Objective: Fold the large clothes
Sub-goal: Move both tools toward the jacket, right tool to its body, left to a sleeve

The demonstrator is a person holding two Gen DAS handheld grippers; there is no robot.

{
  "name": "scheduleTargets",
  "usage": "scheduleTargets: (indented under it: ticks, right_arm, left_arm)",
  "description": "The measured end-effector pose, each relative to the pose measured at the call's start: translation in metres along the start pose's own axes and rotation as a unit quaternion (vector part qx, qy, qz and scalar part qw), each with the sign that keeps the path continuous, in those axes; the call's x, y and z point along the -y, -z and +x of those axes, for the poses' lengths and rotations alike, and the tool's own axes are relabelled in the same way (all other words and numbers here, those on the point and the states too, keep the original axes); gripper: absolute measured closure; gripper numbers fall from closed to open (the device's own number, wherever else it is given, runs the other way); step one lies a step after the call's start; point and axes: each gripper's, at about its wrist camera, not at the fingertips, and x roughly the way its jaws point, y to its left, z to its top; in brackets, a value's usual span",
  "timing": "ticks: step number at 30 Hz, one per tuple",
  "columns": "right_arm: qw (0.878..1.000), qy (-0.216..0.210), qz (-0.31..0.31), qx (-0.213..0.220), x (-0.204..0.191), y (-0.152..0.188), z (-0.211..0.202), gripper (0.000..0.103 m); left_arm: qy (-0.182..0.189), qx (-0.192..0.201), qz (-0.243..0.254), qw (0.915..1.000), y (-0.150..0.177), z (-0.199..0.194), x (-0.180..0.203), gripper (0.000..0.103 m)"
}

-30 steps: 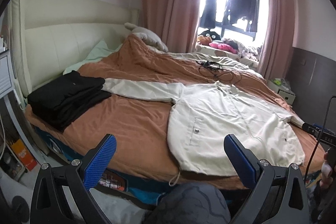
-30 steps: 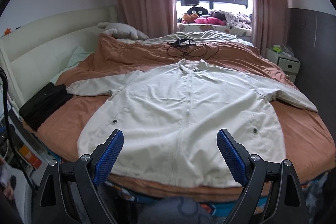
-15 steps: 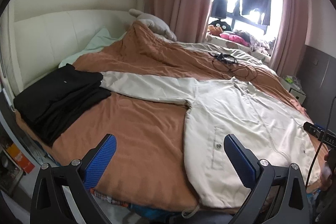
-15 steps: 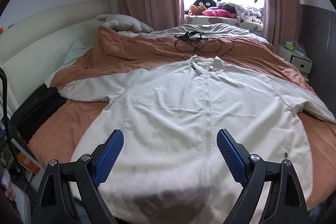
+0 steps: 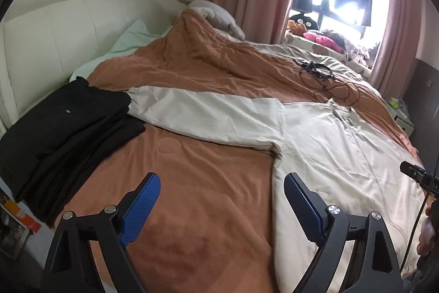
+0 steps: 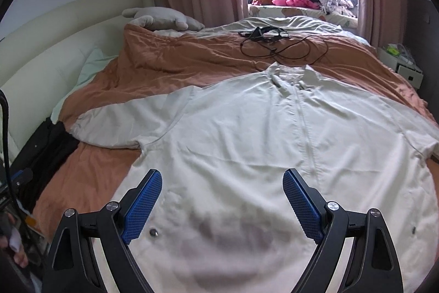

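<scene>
A large cream jacket (image 6: 260, 144) lies spread flat, front up and zipped, on the orange-brown bedcover (image 6: 175, 65), with both sleeves out to the sides. It also shows in the left wrist view (image 5: 343, 155), with its left sleeve (image 5: 197, 111) reaching toward the black pile. My left gripper (image 5: 221, 191) is open and empty above bare bedcover (image 5: 208, 183), left of the jacket's side edge. My right gripper (image 6: 222, 188) is open and empty, low over the jacket's lower front.
A pile of folded black clothes (image 5: 63, 125) lies at the bed's left edge by the cream headboard (image 5: 55, 26). A tangle of black cable (image 6: 274, 43) lies beyond the collar. A grey plush toy (image 6: 162, 18), curtains and a window sill with toys stand behind. A nightstand (image 6: 403, 65) is on the right.
Both grippers have moved forward and lower over the bed. The left one now hangs above the bedcover beside the jacket, the right one above the jacket's hem area. Both stayed open.
</scene>
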Motion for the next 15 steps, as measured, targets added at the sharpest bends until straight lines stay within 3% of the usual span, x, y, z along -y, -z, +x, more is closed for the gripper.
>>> scheduleTargets:
  ticks: [11, 15]
  right_arm:
    - [0.999, -0.012, 0.027, -0.032, -0.01, -0.027, 0.068, 0.025]
    - [0.998, -0.018, 0.034, -0.053, -0.012, -0.032, 0.093, 0.043]
  left_arm:
    - [-0.021, -0.027, -0.02, 0.9992, -0.038, 0.072, -0.029, 0.019]
    - [-0.029, -0.038, -0.032, 0.9983, -0.05, 0.1, -0.043, 0.025]
